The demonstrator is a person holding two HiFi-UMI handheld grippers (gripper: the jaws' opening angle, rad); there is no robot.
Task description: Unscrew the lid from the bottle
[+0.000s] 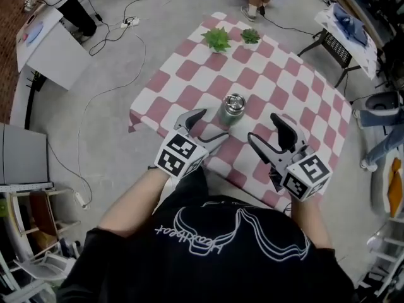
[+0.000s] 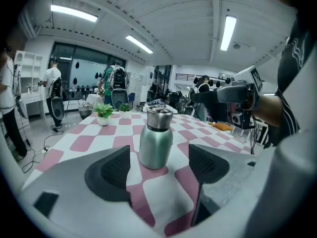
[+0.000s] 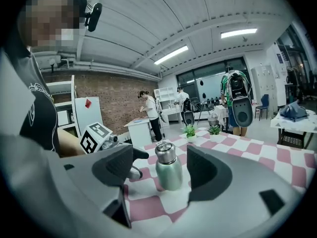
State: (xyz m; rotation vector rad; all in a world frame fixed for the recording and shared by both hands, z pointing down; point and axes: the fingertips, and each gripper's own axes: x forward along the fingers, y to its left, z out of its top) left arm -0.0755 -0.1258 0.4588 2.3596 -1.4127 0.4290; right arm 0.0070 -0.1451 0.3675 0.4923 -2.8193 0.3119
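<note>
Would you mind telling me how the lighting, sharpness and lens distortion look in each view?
Head view: soft, even light, bottle sharp, picture edges bowed. Left gripper view: strong fisheye, ceiling lights blown out, near jaws soft. Right gripper view: dark vignetted corners, bottle clear.

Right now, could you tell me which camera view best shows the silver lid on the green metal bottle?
The left gripper view: the silver lid stands close, sharp and side-on. The right gripper view shows it smaller; the head view shows only its top.
</note>
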